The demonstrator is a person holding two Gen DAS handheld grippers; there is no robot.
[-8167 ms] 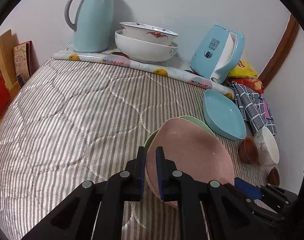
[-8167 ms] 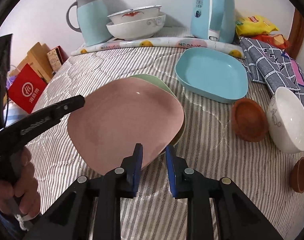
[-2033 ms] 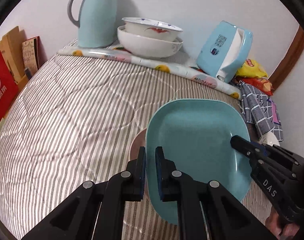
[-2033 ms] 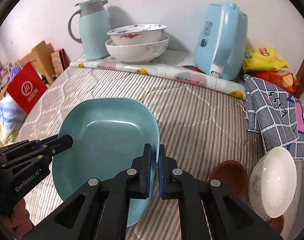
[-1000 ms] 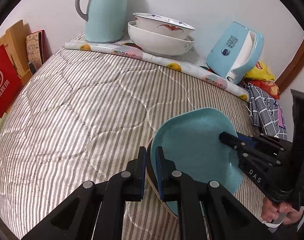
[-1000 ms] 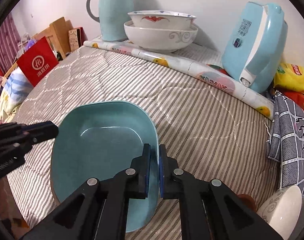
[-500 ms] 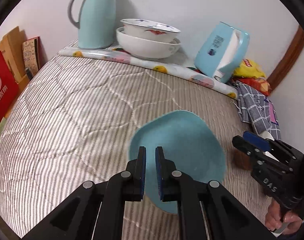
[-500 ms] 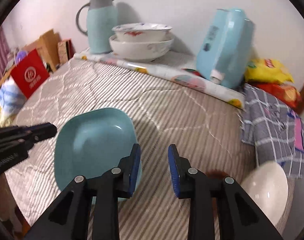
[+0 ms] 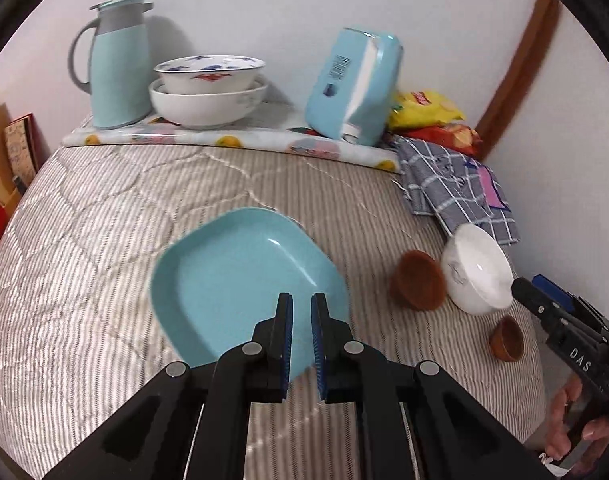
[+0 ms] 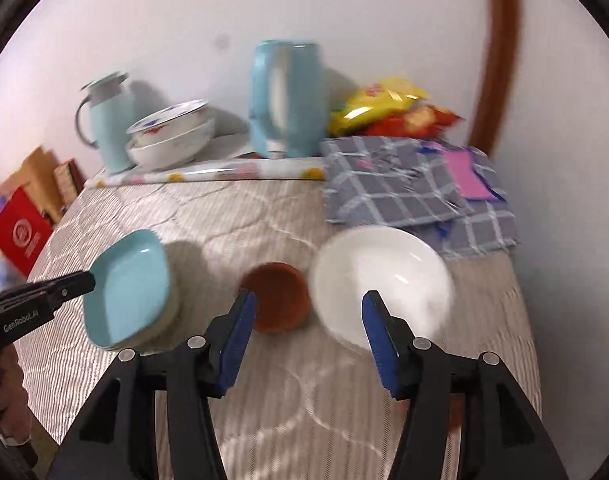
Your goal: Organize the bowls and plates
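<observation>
The blue plate (image 9: 240, 280) now lies on the plate stack on the bed (image 9: 104, 208), released. The white bowl (image 10: 380, 280) and brown bowl (image 10: 278, 296) wait beside it. The right gripper (image 10: 308, 320) has just been opening, empty; the left gripper (image 9: 300, 332) is closed, empty.

place: home bedroom | signs: striped quilt (image 9: 104, 240) on bed (snack bags (image 9: 428, 108) too)

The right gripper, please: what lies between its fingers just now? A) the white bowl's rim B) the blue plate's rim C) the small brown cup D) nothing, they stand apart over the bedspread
D: the right gripper has just been opening and holds nothing; the brown bowl and white bowl lie beyond its fingertips.
</observation>
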